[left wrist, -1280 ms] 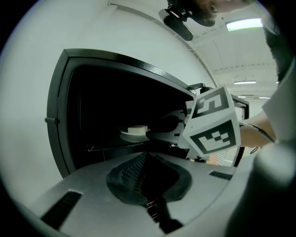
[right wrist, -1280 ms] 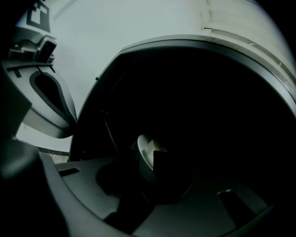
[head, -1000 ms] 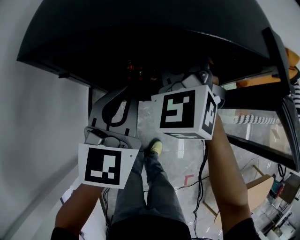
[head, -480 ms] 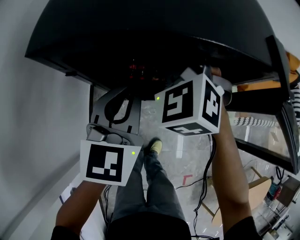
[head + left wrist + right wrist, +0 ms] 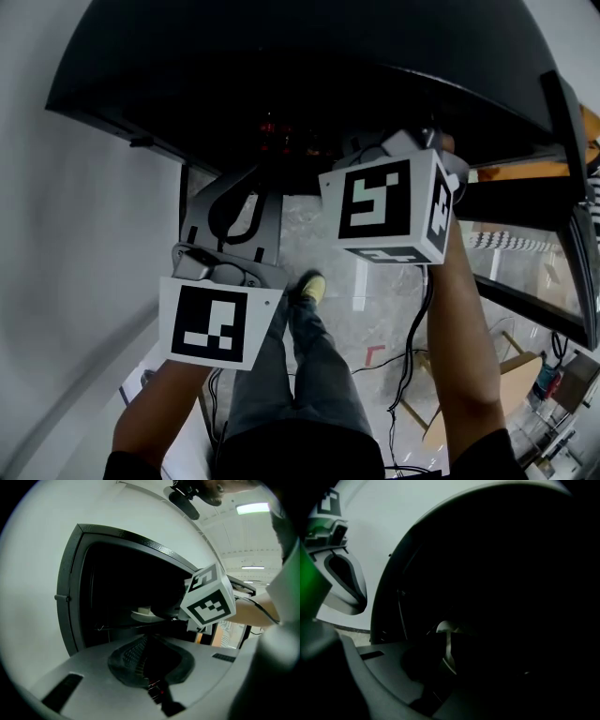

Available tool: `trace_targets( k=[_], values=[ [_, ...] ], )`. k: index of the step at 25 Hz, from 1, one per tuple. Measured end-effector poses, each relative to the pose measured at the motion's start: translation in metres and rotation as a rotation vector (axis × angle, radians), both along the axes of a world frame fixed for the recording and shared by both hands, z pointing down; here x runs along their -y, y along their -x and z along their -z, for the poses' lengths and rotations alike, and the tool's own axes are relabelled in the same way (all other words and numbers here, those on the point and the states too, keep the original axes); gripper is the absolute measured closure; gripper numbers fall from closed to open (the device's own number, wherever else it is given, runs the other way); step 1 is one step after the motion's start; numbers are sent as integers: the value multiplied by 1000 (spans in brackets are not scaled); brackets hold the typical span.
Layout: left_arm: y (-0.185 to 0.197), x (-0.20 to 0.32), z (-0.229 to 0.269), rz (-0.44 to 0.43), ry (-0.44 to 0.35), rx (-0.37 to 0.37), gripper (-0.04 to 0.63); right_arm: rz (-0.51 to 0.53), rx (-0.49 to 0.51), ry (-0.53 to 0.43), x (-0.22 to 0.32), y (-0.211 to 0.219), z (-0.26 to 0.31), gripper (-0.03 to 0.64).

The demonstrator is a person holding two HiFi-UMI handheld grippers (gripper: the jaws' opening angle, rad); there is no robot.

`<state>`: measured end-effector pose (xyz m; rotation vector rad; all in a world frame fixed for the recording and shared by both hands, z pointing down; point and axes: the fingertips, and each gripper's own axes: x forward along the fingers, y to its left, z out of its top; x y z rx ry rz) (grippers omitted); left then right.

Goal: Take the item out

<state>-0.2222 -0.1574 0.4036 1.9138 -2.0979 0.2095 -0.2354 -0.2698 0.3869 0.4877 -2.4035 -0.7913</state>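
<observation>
A black oven (image 5: 281, 75) stands open in a white wall, its inside dark. On its rack sits a white plate (image 5: 145, 615) with a small pale item (image 5: 144, 609) on top. My right gripper (image 5: 447, 652) reaches into the opening, its jaws shut on the plate's near rim (image 5: 444, 627); in the head view only its marker cube (image 5: 389, 211) shows. My left gripper (image 5: 146, 641) hangs outside, below the oven's left corner, shut with nothing between its jaws; its fingers (image 5: 230, 216) point at the lower edge.
The oven's door (image 5: 562, 187) hangs open on the right, beside my right arm. Below lie a tiled floor, the person's legs and a shoe (image 5: 312, 289), a black cable (image 5: 405, 356) and cardboard (image 5: 511, 370) at the lower right.
The right gripper's cube has shifted slightly to the right at the oven mouth. The left gripper has stayed put.
</observation>
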Motion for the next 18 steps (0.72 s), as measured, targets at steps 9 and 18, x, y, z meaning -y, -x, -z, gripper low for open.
trace_targets(
  k=[9, 18],
  values=[
    [1, -1, 0, 3, 5, -11, 591, -9, -102, -29, 3, -13, -8, 494],
    [0, 2, 2, -5, 4, -12, 590, -19, -168, -29, 4, -5, -16, 580]
  ],
)
